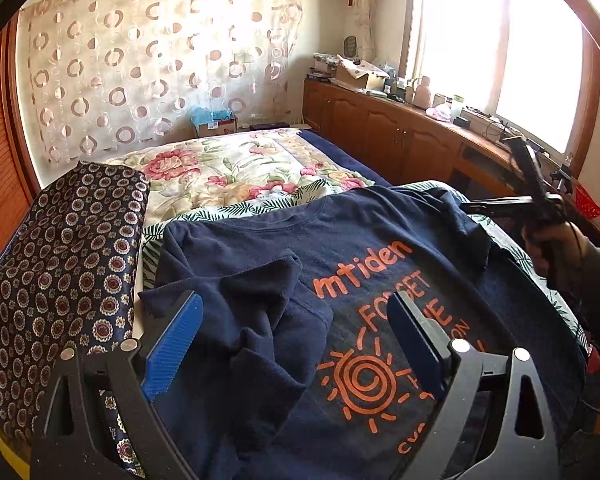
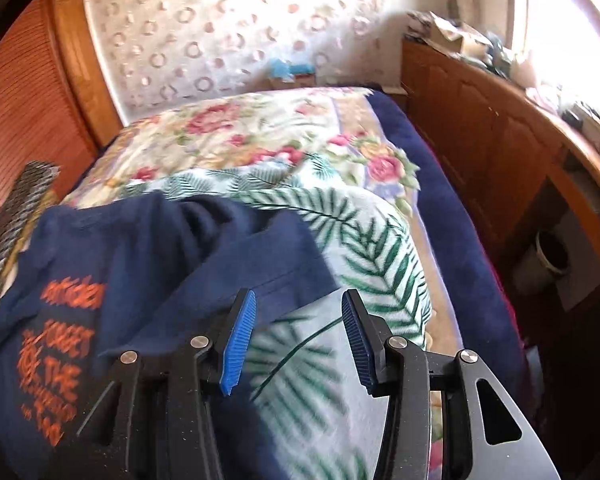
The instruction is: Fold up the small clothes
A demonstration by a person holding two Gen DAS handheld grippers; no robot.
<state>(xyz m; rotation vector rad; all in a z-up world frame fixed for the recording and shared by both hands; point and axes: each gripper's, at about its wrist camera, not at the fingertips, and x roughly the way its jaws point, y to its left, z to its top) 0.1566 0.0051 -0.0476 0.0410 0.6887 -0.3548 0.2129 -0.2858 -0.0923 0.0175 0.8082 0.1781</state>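
Left gripper [image 1: 296, 328] open over navy shirt [image 1: 260, 248] (print: "FORGET", "THE").

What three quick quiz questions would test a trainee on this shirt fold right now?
1. True or false: the left sleeve is folded in over the navy shirt.
2. What colour is the shirt's print? A green, B orange, C white.
3. What lies under the open right gripper?

Key: 1 true. 2 B. 3 The leaf-print blanket, beside the shirt's edge; nothing is gripped.
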